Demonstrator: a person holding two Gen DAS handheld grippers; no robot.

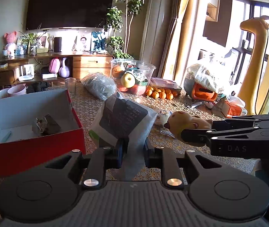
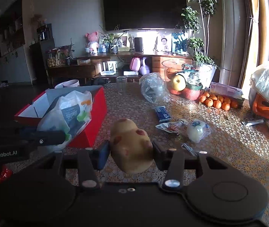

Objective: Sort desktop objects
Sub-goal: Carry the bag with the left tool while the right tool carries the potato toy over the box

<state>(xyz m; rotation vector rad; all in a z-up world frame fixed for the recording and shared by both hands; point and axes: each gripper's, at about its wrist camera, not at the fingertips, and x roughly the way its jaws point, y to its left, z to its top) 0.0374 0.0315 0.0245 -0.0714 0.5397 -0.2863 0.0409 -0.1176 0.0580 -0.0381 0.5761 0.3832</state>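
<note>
Wall television [image 2: 145, 6], potted tree [image 1: 128, 5], giraffe figure [image 1: 255, 60]

Dark wall-mounted television [image 2: 144, 7], wooden sideboard [image 2: 115, 62], leafy houseplant [image 2: 197, 19], sunlit curtained window [image 1: 257, 28]

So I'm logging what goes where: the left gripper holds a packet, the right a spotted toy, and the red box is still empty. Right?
Not quite. The red box isn't empty: the left wrist view shows a crumpled dark wrapper inside. The rest stands: the left gripper holds the packet, the right gripper the spotted toy.
</note>
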